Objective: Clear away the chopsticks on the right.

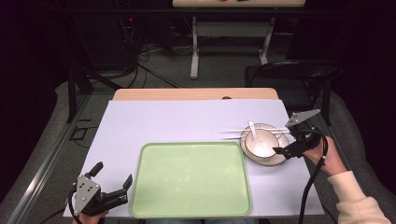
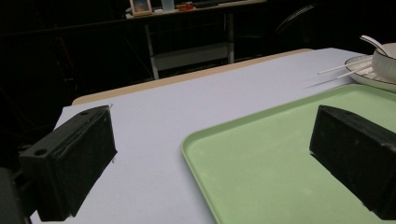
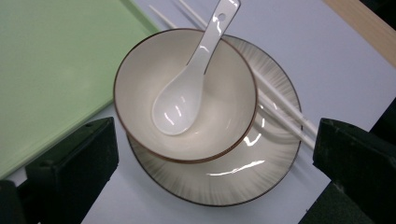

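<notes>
Right gripper view: my right gripper point(image 3: 212, 163) hangs over the plate point(image 3: 233, 179), jaws released, bowl point(image 3: 224, 107) and spoon point(image 3: 180, 105) between them, nothing grasped. Tray point(image 2: 280, 154) under my spread left jaws looks bare. I judge loading not yet begun.

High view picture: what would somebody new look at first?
Probably the big green tray, bare, in the middle of the near side of the table. Next, to its right, the white bowl standing on a plate, a white spoon inside it and chopsticks lying across the plate. The right tongs hover open beside that stack.
</notes>
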Demonstrator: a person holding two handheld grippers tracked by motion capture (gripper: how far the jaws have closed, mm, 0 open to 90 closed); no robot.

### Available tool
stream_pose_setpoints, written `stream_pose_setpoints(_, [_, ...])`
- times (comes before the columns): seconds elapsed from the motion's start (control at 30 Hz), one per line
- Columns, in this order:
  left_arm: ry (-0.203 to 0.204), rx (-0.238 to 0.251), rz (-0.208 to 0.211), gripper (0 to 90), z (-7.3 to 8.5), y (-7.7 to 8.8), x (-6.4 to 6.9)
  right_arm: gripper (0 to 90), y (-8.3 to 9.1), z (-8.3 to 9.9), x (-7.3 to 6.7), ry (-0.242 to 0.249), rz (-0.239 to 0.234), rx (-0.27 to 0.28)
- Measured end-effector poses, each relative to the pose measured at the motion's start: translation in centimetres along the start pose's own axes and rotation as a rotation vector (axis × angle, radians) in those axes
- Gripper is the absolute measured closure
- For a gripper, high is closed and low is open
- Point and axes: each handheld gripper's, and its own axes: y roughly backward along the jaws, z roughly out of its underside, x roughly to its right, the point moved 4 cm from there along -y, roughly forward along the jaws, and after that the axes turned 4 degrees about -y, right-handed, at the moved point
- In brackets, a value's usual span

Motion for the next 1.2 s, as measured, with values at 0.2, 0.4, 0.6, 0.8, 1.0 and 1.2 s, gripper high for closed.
stream_pose_setpoints(0.2, [-0.001, 0.000, 0.001, 0.1, 0.0, 0.0, 0.0, 0.0, -0.6, -1.6, 1.5, 0.001, 0.001, -0.016])
stream_pose_setpoints(0.4, [0.001, 0.002, 0.001, 0.1, 0.0, 0.0, 0.0, 0.0, -1.2, -3.3, 2.8, 0.001, 0.007, -0.026])
stream_pose_setpoints(0.6, [0.001, 0.003, 0.002, 0.1, 0.0, 0.0, 0.0, 0.0, -2.2, -4.6, 3.8, 0.016, 0.014, -0.055])
stream_pose_setpoints(0.8, [0.001, 0.002, 0.003, 0.1, 0.0, 0.0, 0.0, 0.0, -3.6, -5.6, 5.0, 0.013, 0.024, -0.086])
stream_pose_setpoints(1.0, [0.002, 0.002, 0.004, 0.1, 0.0, 0.0, 0.0, 16.3, -5.0, -6.1, 5.9, 0.026, 0.061, -0.131])
stream_pose_setpoints(1.2, [0.001, 0.003, 0.003, 0.1, 0.0, 0.0, -0.1, 44.4, -7.0, -5.9, 6.7, 0.036, 0.058, -0.203])
